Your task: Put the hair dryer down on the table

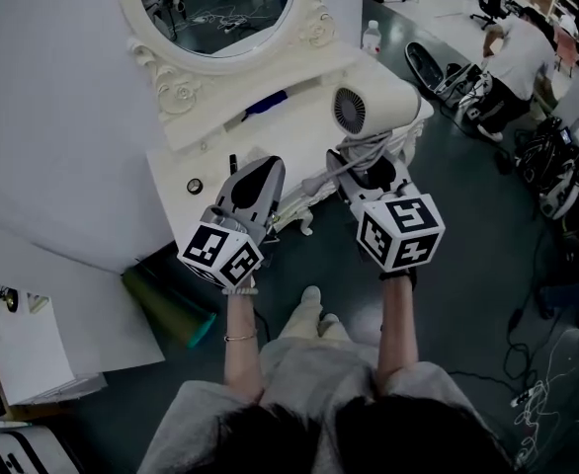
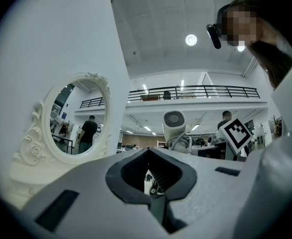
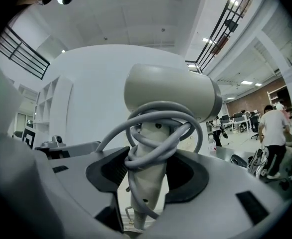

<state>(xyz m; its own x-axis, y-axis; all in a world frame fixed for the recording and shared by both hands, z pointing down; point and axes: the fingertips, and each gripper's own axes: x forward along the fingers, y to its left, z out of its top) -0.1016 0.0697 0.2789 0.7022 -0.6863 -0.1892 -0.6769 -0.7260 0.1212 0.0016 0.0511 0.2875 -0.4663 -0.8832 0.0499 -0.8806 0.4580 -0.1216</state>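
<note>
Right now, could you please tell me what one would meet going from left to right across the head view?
left gripper → hair dryer → person in a white shirt

Left gripper (image 1: 260,171): pale grey moulded shell with dark lining round the hollow between its jaws and dark rectangular slots in the casing.
Right gripper (image 1: 367,166): same grey shell, with dark ribbed lining inside the jaw hollow.
Marker cubes: a white cube with black square patterns at the near end of each gripper, left (image 1: 220,253) and right (image 1: 400,230).
Top (image 1: 196,413): grey, short-sleeved.
Trousers (image 1: 304,349): light.
Shoes (image 1: 314,299): pale.
Left wrist: thin bracelet (image 1: 238,338).
</note>
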